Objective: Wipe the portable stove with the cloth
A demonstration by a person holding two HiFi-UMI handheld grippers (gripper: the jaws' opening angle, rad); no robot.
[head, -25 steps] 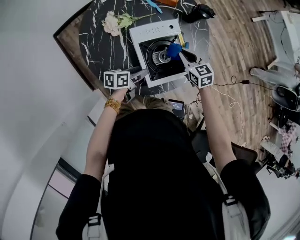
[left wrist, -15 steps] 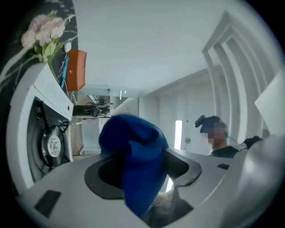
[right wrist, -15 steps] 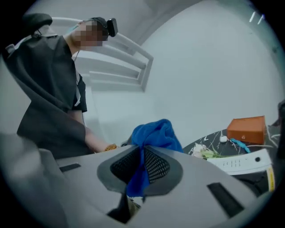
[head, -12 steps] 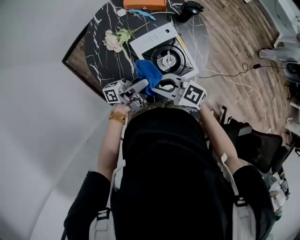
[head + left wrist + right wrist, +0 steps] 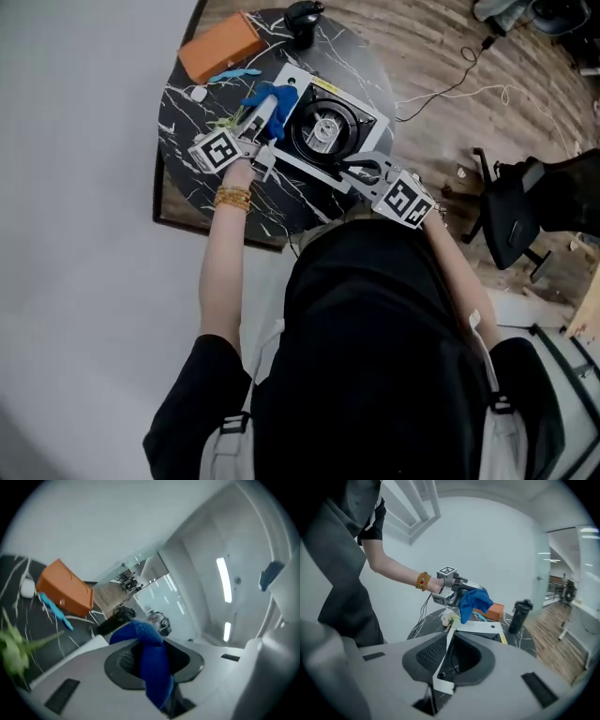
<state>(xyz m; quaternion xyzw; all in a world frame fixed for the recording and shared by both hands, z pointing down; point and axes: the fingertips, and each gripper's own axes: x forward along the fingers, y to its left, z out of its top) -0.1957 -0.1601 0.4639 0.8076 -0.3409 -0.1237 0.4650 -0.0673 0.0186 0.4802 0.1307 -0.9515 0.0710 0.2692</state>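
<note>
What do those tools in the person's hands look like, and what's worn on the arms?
The left hand-held gripper and right hand-held gripper are grey, each with two slim jaws and a white cube of black square markers. The left one's jaws are closing on the blue cloth. Short black sleeves; a beaded gold bracelet on the left wrist.

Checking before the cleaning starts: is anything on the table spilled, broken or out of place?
Nothing looks spilled or broken. The one oddity is a cut flower lying loose on the table, right beside the stove.
</note>
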